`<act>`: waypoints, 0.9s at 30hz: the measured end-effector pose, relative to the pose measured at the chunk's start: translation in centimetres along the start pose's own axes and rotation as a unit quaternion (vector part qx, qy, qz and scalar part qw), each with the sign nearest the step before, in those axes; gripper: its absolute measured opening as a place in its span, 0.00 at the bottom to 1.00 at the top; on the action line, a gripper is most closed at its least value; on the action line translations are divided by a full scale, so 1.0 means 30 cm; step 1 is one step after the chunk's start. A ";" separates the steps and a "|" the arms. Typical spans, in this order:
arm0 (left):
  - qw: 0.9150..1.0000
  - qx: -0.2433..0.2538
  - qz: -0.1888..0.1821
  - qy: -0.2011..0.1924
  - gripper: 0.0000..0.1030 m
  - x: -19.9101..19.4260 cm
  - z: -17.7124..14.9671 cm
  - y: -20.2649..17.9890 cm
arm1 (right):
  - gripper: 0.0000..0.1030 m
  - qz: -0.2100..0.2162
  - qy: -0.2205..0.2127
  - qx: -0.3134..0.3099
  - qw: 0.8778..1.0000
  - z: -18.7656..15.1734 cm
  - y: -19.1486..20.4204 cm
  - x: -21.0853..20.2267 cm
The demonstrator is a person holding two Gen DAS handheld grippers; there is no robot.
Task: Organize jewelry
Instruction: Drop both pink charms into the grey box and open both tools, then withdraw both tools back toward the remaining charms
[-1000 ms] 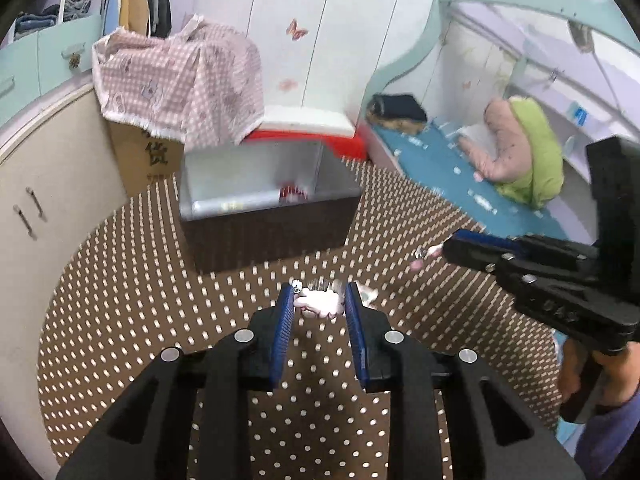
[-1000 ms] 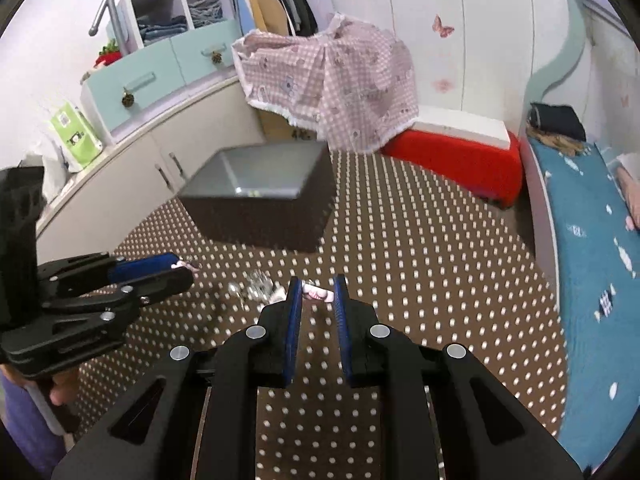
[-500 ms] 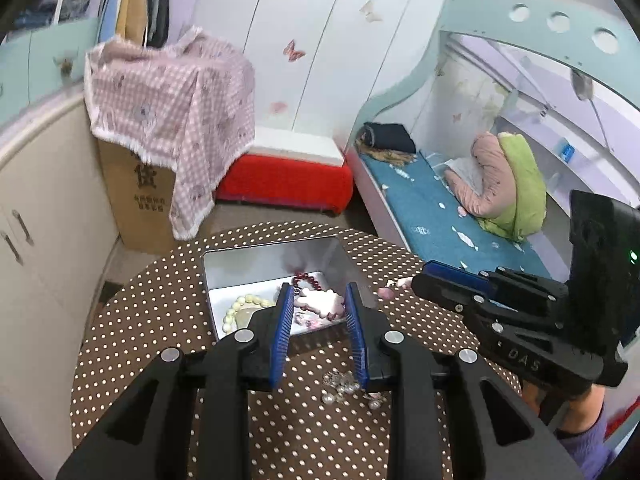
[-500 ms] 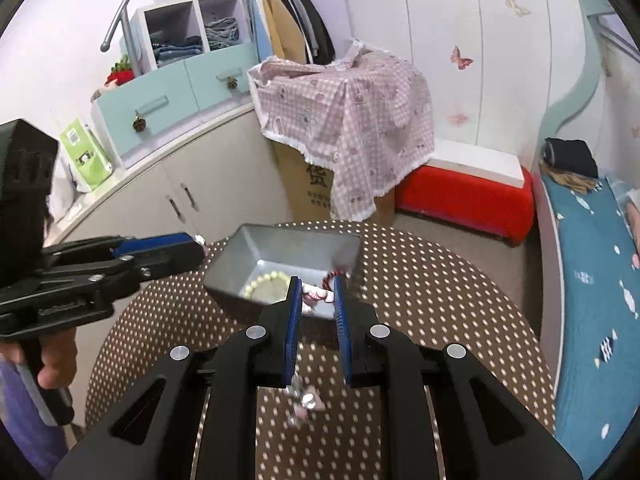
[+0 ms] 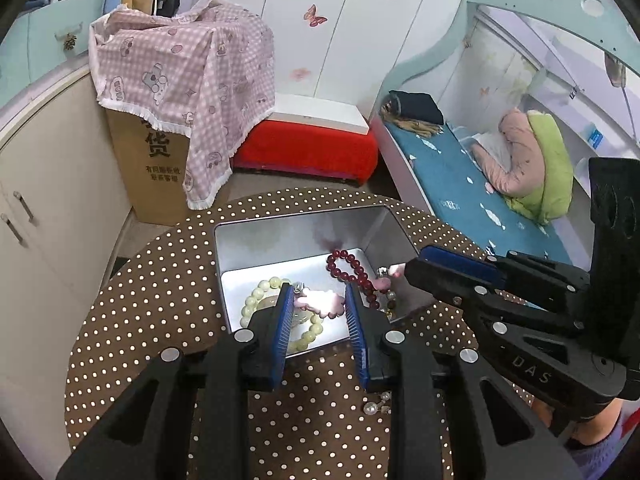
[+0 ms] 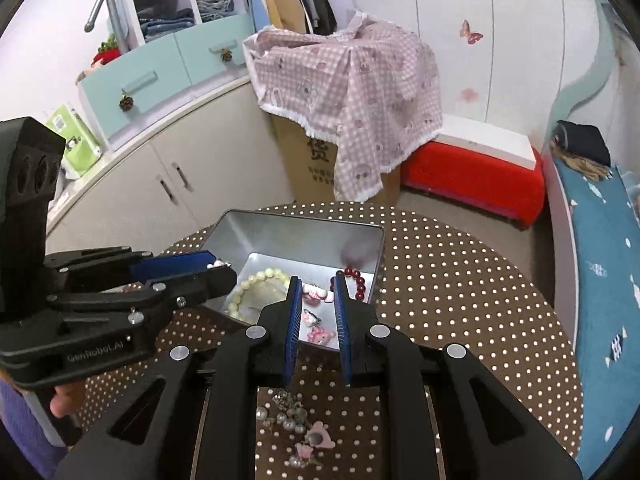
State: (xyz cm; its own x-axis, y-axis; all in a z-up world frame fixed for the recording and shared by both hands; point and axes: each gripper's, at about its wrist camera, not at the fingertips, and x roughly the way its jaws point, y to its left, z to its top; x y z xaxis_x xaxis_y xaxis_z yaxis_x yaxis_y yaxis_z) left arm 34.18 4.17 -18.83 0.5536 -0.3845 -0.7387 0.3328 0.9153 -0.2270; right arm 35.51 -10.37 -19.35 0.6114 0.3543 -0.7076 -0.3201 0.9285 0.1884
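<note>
An open silver tin box [image 5: 280, 232] [image 6: 288, 232] stands on the round brown dotted table [image 5: 152, 280]. It holds a pale green bead bracelet [image 5: 256, 300] [image 6: 256, 280] and a dark red bead bracelet [image 5: 352, 268] [image 6: 358, 280]. My left gripper [image 5: 318, 300] is shut on a pink-white hair clip [image 5: 320, 300], held over the box. My right gripper [image 6: 316, 292] is shut on a small pink-white clip [image 6: 316, 294], also over the box. More pink charms [image 6: 318, 334] lie inside the box.
Loose pearls and pink charms [image 6: 300, 424] [image 5: 378, 404] lie on the table near its front. A cardboard box under a pink checked cloth [image 5: 180, 80], a red bench [image 5: 308, 148], cabinets [image 6: 160, 168] and a bed [image 5: 480, 184] surround the table.
Both grippers have risen and moved forward with their clips, from table level by the box's front wall to above the open box. The box's inside has come into view.
</note>
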 end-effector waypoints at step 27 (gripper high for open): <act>0.986 -0.017 0.097 -0.137 0.76 -0.298 -0.113 -0.069 | 0.51 -0.035 -0.071 0.013 0.997 -0.083 -0.004 -0.280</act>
State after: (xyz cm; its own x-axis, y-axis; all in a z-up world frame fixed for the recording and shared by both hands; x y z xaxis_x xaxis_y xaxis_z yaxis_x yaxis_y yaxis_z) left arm 25.95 6.12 -13.90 0.7909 -0.2151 -0.5729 0.1774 0.9766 -0.1218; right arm 28.61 -13.72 -15.12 0.7290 0.2985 -0.6160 -0.2543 0.9536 0.1611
